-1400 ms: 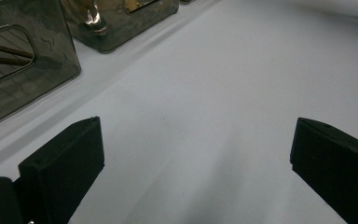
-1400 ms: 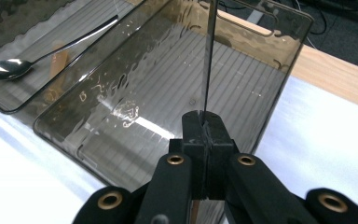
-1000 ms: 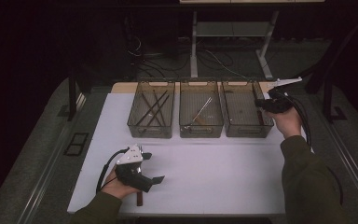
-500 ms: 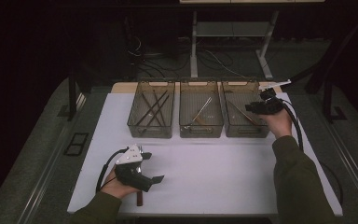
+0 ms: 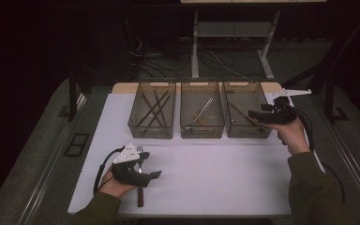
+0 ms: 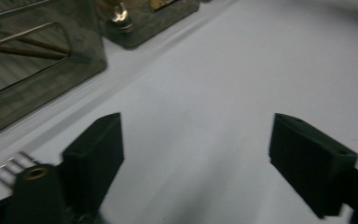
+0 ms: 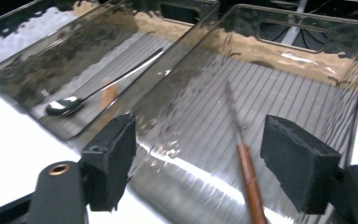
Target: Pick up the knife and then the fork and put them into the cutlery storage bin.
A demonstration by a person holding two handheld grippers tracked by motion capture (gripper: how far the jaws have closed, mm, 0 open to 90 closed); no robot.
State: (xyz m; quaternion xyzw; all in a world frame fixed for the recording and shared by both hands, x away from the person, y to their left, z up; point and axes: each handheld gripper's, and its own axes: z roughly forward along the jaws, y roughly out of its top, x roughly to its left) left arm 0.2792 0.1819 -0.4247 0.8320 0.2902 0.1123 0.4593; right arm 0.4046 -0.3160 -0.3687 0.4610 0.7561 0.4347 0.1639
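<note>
Right gripper view: a wooden-handled knife [image 7: 248,173] lies on the ribbed floor of the right tray [image 7: 354,70], blade pointing toward the far wall, handle toward the camera. The right gripper [image 7: 198,161] hangs over the tray's near end with its jaws apart; they have just been opening, and the knife lies below the gap between them, free of both pads. In the high view this gripper [image 5: 252,114] sits at the right tray's [image 5: 247,133] near right corner, held by the person's right hand [image 5: 291,133].

Middle tray [image 5: 201,133]: one spoon [image 5: 205,110], lying diagonally; in the right gripper view the spoon [image 7: 102,88] shows its bowl toward the near end.

Left tray [image 5: 152,133]: several dark chopsticks [image 5: 153,108], crossed over one another.

All three trays stand side by side along the far edge of the white tabletop [image 5: 225,173], walls nearly touching.

Near left corner of the tabletop: a fork [image 5: 140,176] with a wooden handle, tines pointing away from the person, lying flat and partly under the left gripper [image 5: 155,174]. That gripper's jaws stand apart, having just been closing a little, with nothing between them. In the left gripper view the fork tines [image 6: 9,169] show at the lower left, outside the left jaw.
</note>
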